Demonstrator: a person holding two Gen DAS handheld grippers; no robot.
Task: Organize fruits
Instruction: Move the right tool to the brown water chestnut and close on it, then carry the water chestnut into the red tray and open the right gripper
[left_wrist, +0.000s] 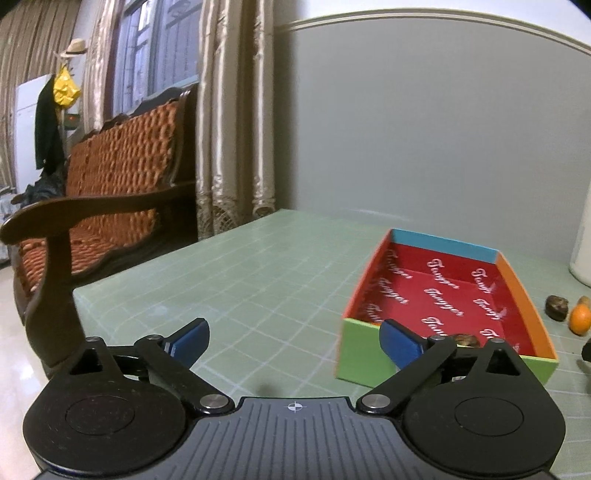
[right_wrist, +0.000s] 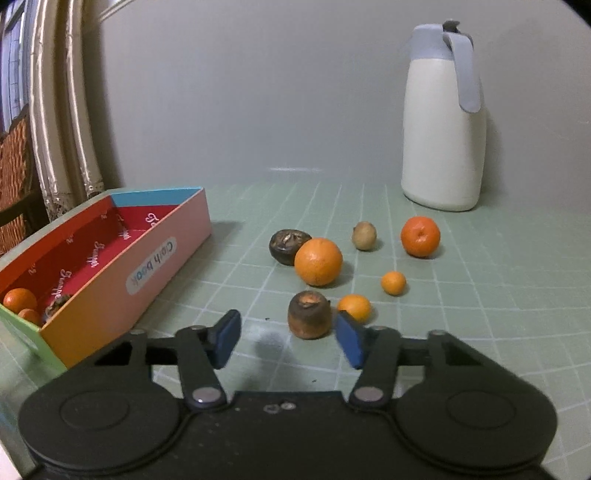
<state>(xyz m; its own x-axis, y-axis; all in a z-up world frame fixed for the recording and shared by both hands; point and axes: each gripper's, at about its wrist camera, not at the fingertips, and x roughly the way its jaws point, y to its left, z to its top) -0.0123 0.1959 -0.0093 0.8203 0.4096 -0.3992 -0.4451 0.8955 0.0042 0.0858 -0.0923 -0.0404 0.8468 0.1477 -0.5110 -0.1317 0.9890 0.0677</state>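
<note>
A colourful open box (left_wrist: 513, 291) with a red lining stands on the green grid mat, ahead and to the right of my left gripper (left_wrist: 293, 326), which is open and empty. A brown fruit (left_wrist: 466, 339) lies in the box's near end. In the right wrist view the box (right_wrist: 147, 258) holds two oranges (right_wrist: 20, 299) and a brown fruit (right_wrist: 55, 306). My right gripper (right_wrist: 287, 319) is open. A brown, stubby fruit (right_wrist: 308, 319) sits between its fingertips, close to the right pad (right_wrist: 349, 339) and clear of the left one.
Loose on the mat beyond the right gripper lie a large orange (right_wrist: 318, 261), a dark fruit (right_wrist: 288, 245), a tan fruit (right_wrist: 364, 235), a tangerine (right_wrist: 420, 236) and two small oranges (right_wrist: 393, 282). A white jug (right_wrist: 443, 129) stands by the wall. A wooden sofa (left_wrist: 110, 184) is left of the table.
</note>
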